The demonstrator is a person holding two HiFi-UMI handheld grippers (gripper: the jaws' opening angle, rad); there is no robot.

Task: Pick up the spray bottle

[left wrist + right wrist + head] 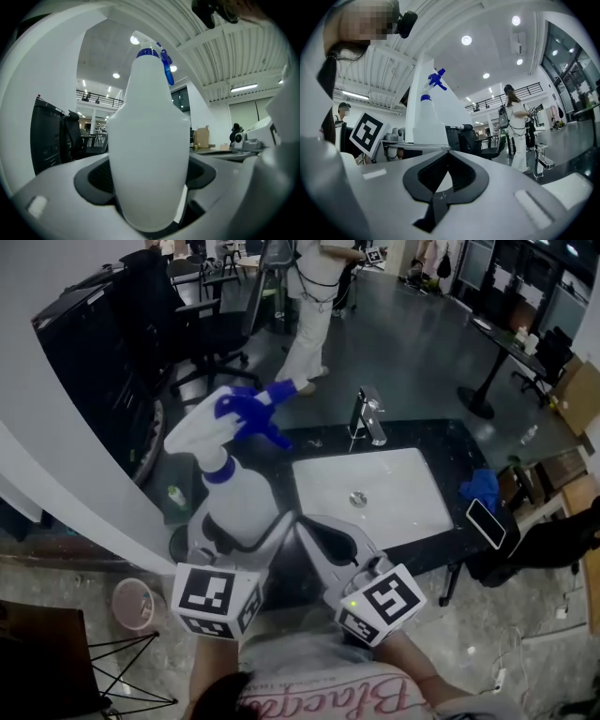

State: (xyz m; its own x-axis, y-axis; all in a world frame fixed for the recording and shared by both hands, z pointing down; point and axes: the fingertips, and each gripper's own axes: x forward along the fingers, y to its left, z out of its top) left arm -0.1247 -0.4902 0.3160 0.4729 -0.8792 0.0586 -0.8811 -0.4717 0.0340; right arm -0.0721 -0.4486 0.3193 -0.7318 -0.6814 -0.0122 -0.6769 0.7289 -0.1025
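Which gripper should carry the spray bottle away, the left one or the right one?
Left. The left gripper is already clamped on the white body of the spray bottle, holding it upright. The right gripper is shut and empty beside it.

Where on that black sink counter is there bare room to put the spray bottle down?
Barest: the back strip of the counter, between the faucet and the blue cloth. The right end is crowded with that cloth and a phone; the left side hides behind the spray bottle.
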